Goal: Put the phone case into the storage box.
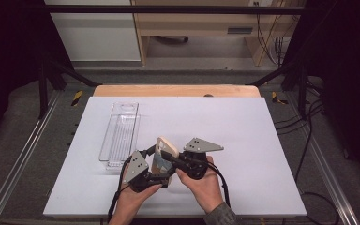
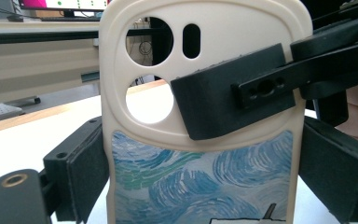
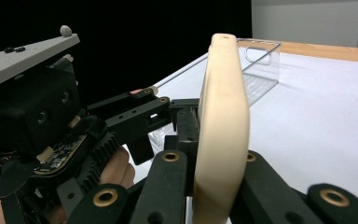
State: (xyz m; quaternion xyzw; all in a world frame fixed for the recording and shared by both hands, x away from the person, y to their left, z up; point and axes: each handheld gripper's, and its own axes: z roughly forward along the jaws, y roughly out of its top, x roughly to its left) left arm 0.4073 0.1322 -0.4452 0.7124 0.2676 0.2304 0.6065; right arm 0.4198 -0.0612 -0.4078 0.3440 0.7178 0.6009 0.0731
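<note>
High view: both hands low centre over the white worktop (image 1: 243,136). Left gripper (image 1: 155,174) and right gripper (image 1: 171,158) meet on a cream phone case (image 1: 164,149), held up off the worktop, tilted, top end pointing away from the person. Clear plastic tray (image 1: 119,133) lies left of the case, near but apart from it, long side running away from the person. Grey three-cornered plates on top of both grippers. Wooden edge past the far side of the worktop.

Left gripper view: phone case (image 2: 205,177) upright and close, back face to the camera, cream upper part with round and oval camera cutouts, blue swirl painting print below. Own jaws sit on the case's two long edges, left pad (image 2: 86,172) and right pad (image 2: 340,177) both pressing, so clamped on the case. Right gripper (image 2: 242,95) comes in from the right, one jaw flat against the case's back beside the cutouts.

Right gripper view: phone case (image 3: 223,126) seen edge-on, upright between own jaws, which are narrow and pinch its two faces, so gripping it. Left gripper (image 3: 182,123) at left, its jaws on the case's edge, hand (image 3: 116,170) under it. Clear tray (image 3: 256,70) behind the case on the worktop (image 3: 317,121).
</note>
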